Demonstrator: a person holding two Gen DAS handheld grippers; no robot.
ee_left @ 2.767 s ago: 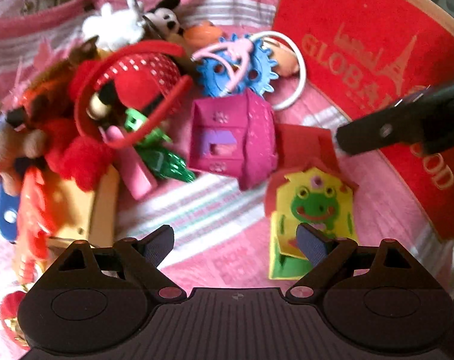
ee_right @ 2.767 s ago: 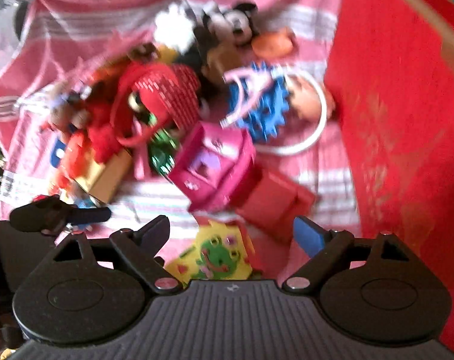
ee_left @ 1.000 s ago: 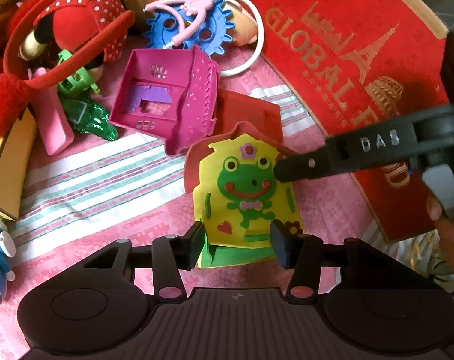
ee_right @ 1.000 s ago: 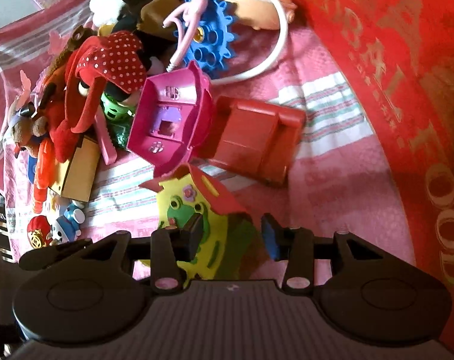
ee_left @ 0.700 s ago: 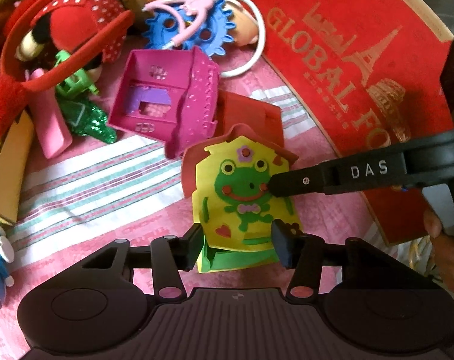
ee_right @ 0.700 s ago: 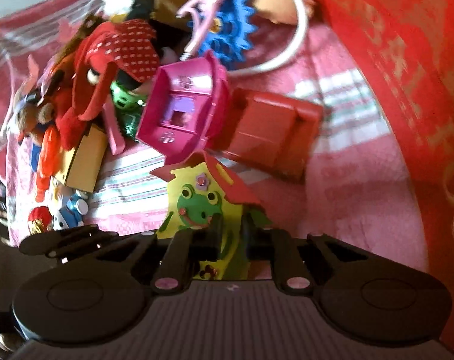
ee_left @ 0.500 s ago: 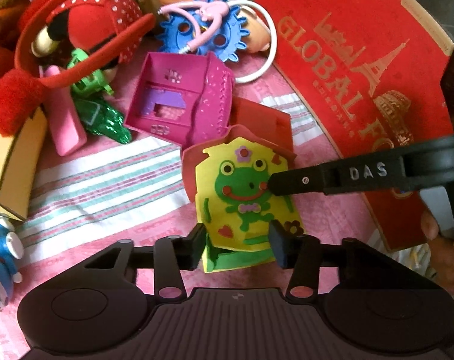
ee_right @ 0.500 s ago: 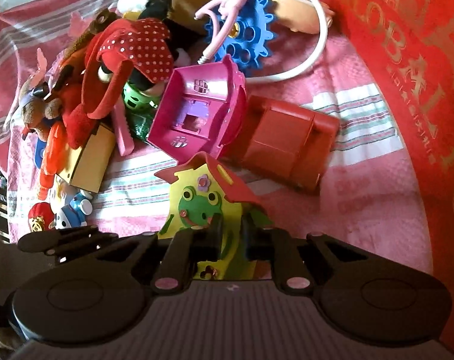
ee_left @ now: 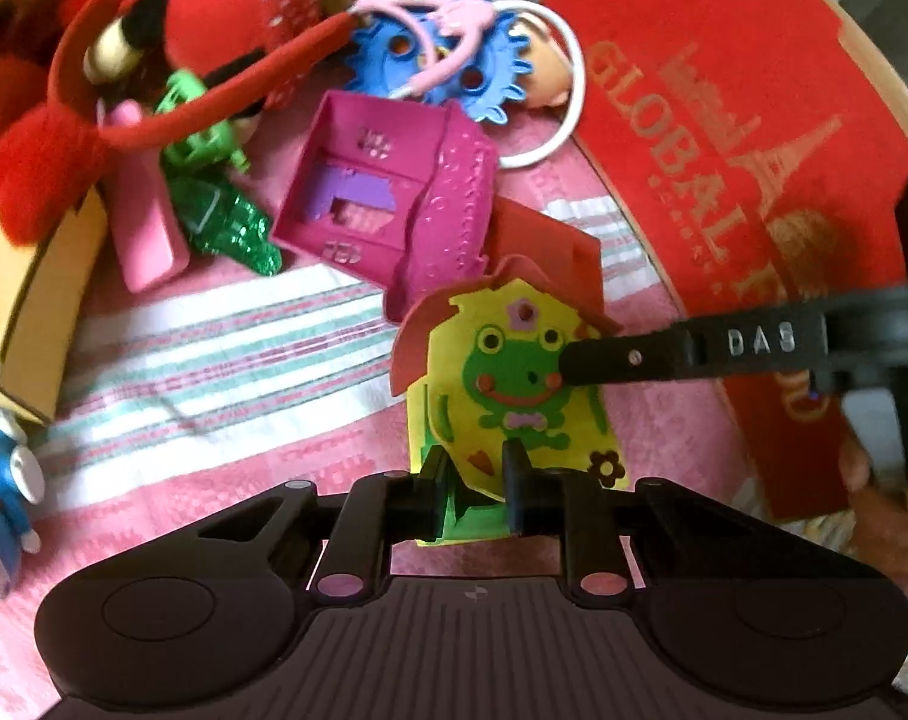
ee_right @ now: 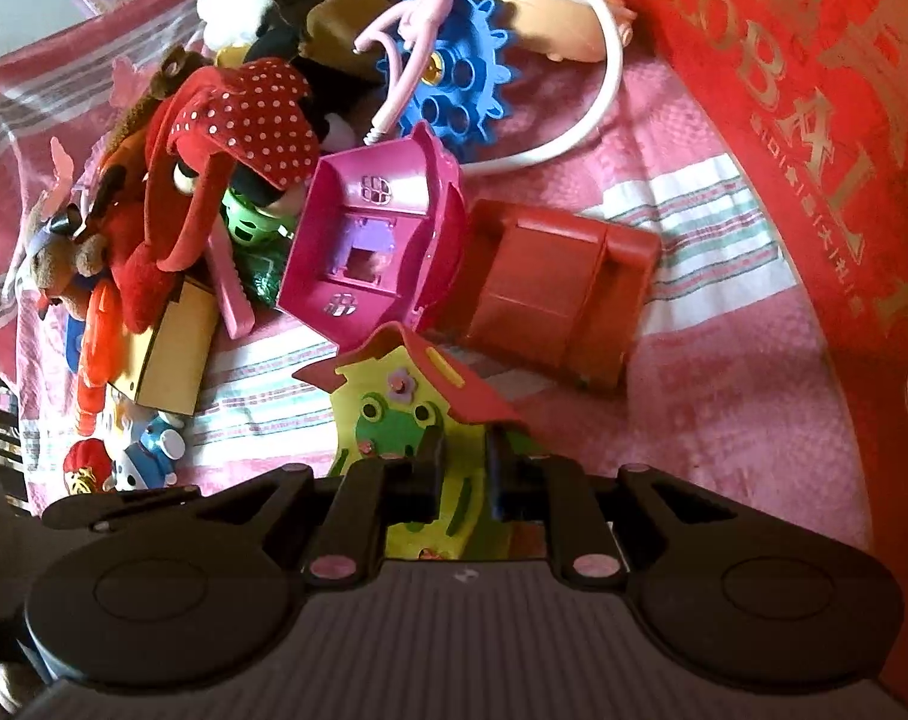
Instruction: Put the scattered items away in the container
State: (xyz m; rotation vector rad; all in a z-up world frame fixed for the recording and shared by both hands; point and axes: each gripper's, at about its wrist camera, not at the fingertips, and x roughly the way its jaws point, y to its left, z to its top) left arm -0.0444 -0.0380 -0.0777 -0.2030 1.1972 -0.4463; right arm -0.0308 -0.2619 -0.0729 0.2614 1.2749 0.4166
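Observation:
A yellow foam frog house (ee_left: 517,378) with a red roof stands on the pink striped cloth; it also shows in the right wrist view (ee_right: 394,420). My left gripper (ee_left: 475,474) is shut on its lower edge. My right gripper (ee_right: 463,459) is shut on its side wall under the roof; one of its fingers (ee_left: 634,357) reaches in from the right in the left wrist view. The red container (ee_left: 754,120) lies to the right, also seen in the right wrist view (ee_right: 814,120).
A pink toy house (ee_left: 388,204), a red plastic block (ee_right: 550,294), a blue gear (ee_right: 454,84), a white ring (ee_right: 586,120), plush toys (ee_right: 226,138), a wooden box (ee_right: 172,354) and small figures (ee_left: 4,480) crowd the left and far side.
My left gripper has closed from a wide grip onto the frog house's lower edge. My right gripper stays shut on the house. Both views shifted slightly.

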